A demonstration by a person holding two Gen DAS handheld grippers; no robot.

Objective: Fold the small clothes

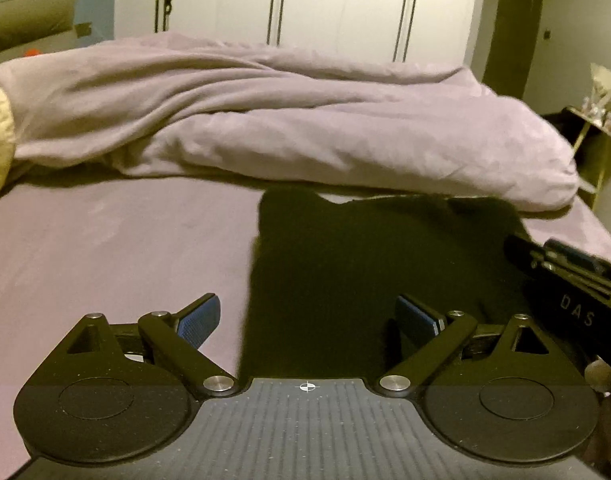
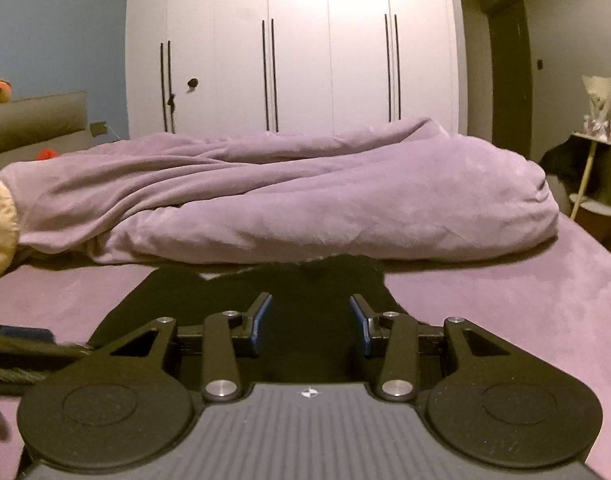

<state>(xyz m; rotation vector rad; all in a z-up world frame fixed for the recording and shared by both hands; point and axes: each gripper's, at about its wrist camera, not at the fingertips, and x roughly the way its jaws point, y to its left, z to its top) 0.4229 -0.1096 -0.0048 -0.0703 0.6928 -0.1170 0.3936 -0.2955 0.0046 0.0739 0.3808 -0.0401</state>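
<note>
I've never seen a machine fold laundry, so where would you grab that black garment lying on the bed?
Probably by the near edge of the black garment, coming in low from the front: it lies flat on the purple sheet, so only an edge can be pinched. The left gripper hovers open there.

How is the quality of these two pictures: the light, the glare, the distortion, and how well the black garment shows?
Left wrist view: dim, warm light, slight blur; the black garment is a flat dark shape without visible folds. Right wrist view: glare whitens the wardrobe; fisheye bends its door lines; the purple duvet shows its creases well.
</note>
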